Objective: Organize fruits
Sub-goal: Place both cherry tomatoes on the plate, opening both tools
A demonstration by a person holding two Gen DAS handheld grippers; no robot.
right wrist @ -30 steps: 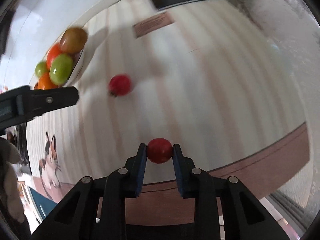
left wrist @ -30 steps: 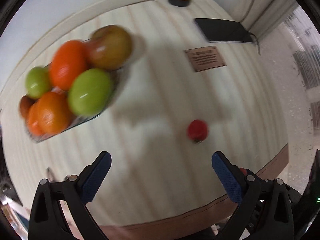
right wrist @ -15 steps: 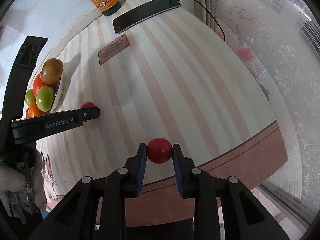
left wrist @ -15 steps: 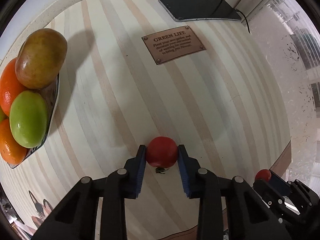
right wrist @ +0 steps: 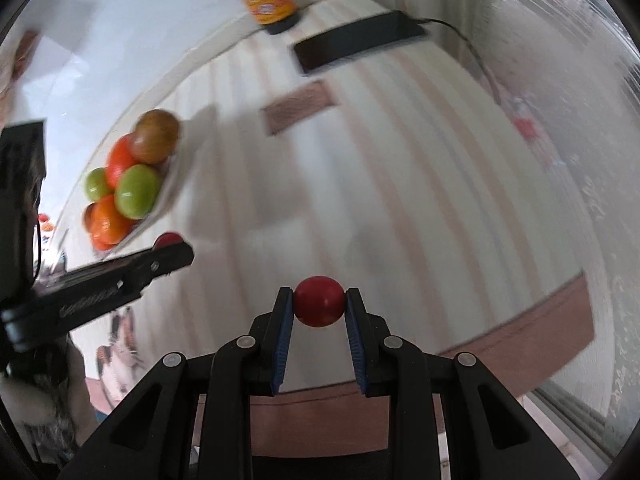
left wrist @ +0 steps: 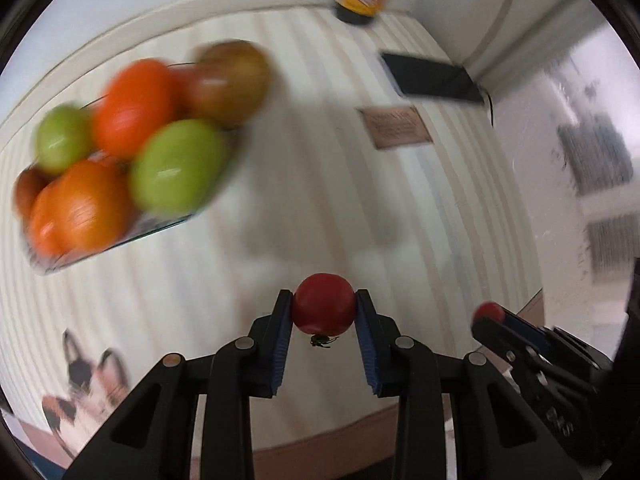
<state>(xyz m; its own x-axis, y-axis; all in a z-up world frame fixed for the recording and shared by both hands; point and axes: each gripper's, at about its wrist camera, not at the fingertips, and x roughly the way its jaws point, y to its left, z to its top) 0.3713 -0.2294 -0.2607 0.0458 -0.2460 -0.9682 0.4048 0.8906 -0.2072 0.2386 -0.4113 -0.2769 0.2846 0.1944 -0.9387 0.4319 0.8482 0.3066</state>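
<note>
- Your left gripper (left wrist: 324, 312) is clenched on a stemmed tomato (left wrist: 323, 305), clear of the striped table (left wrist: 320, 184).
- Your right gripper (right wrist: 319, 304) clamps a second red tomato (right wrist: 319, 301).
- Both remain to go into the heaped fruit bowl (left wrist: 116, 240).

Two small red tomatoes are each clamped between blue gripper pads above the striped tabletop: one with a dark calyx underneath (left wrist: 324, 309), one smooth and round (right wrist: 319, 301). At far left, a bowl (left wrist: 120, 240) holds a heap of oranges (left wrist: 134, 108), green fruits (left wrist: 178, 168) and a brownish mango (left wrist: 230, 80), all blurred.
</note>
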